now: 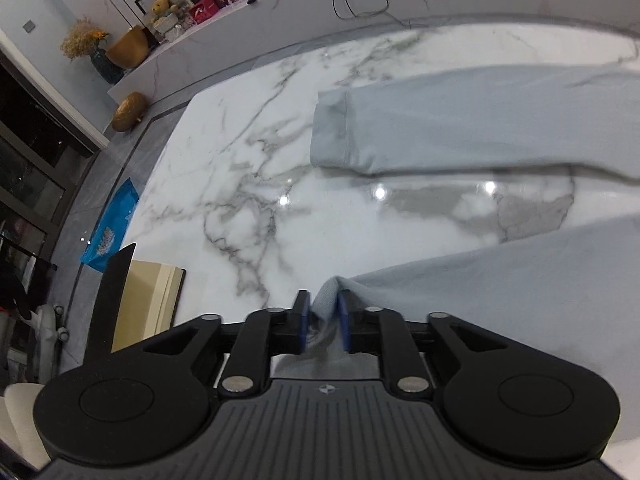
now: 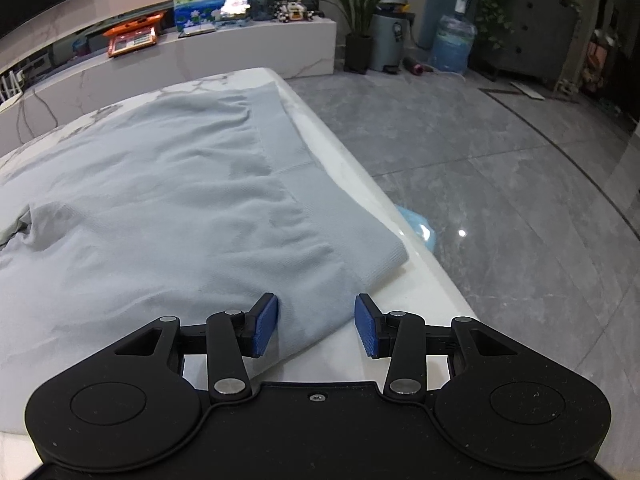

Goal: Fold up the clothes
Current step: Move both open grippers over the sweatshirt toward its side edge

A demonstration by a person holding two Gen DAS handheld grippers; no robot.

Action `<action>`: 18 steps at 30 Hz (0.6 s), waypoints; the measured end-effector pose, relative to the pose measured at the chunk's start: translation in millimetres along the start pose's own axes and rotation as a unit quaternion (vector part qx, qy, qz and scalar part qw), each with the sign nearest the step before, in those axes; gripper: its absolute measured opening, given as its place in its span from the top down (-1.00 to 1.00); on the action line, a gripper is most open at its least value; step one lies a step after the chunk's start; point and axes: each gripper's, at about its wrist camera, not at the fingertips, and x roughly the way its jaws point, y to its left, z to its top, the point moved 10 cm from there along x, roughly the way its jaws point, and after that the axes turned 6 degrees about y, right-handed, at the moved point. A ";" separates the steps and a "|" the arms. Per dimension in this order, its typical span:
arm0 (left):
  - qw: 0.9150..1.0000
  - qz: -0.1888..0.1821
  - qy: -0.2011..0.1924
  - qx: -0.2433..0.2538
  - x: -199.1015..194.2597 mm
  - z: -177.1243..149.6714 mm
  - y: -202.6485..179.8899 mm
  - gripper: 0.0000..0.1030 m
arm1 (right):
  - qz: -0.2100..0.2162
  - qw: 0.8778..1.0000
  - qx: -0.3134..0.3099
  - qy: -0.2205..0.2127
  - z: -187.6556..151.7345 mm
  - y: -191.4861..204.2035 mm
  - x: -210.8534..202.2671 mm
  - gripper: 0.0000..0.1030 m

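Garment: a pair of light grey-blue knit trousers [image 2: 168, 200] lies spread out on the white marble table with grey veins [image 1: 240, 184]; the waist end is near the table's right edge and the two legs run to the other side.
Far leg: it lies flat, and its cuff [image 1: 334, 132] rests on the marble, well apart from the near leg.
Left gripper: the left gripper [image 1: 323, 322] has its blue pads pressed together on the end of the near trouser leg [image 1: 500, 276]; the cloth is bunched between them and looks a little lifted.
Right gripper: the right gripper [image 2: 316, 330] has its jaws spread; the near corner of the waistband [image 2: 360, 256] lies between the pads, but they do not pinch it yet.
Done: I judge that only the laying out and the first grasp are done; no fold shows.
Left to do: the right side must close on the waist, then the near half goes over the far half, and after that the shorter folds.
Other things: a blue plastic packet [image 1: 110, 228] lies on the grey floor beside the table.
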 end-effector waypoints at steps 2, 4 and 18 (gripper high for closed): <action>1.000 -0.005 -0.027 0.011 -12.2 1.5 -4.8 0.28 | 0.004 1.000 0.019 -0.013 3.7 -5.2 -6.6 0.23; 0.998 -0.019 -0.051 0.030 -23.8 6.2 -13.7 0.27 | 0.002 0.999 0.028 -0.025 6.2 -10.7 -12.4 0.23; 0.963 -0.109 -0.113 0.220 -72.6 -56.0 -87.9 0.22 | 0.049 0.991 -0.113 -0.047 -5.7 39.9 -40.0 0.23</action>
